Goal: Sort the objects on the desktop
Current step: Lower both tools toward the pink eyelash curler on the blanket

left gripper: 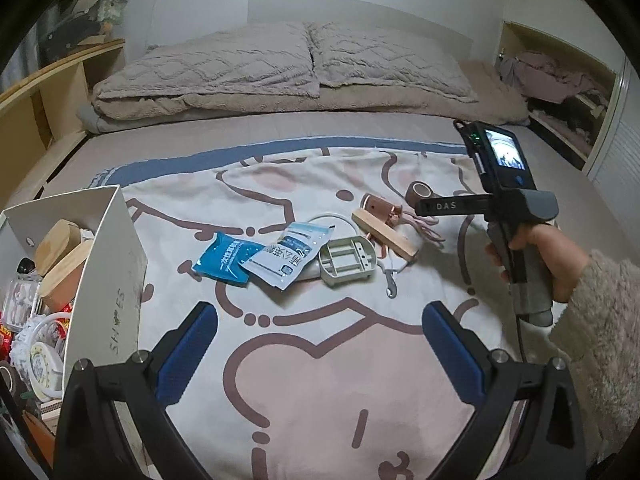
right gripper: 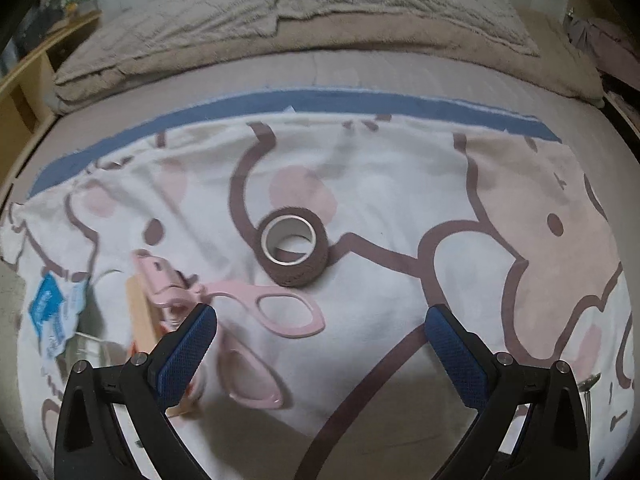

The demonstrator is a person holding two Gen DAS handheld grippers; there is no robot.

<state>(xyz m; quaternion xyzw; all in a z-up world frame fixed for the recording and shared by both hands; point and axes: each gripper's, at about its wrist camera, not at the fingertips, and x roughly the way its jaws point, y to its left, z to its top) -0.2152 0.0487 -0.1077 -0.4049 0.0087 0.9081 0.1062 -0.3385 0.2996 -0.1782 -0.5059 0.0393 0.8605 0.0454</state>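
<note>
On the cartoon blanket, the brown tape roll sits just ahead of the wide-spread, empty right gripper, whose left finger could snag the pink scissors beside it; the left gripper also gapes empty.

tongs: black arms, silver screws | blue textured pads | fuzzy beige sleeve
</note>
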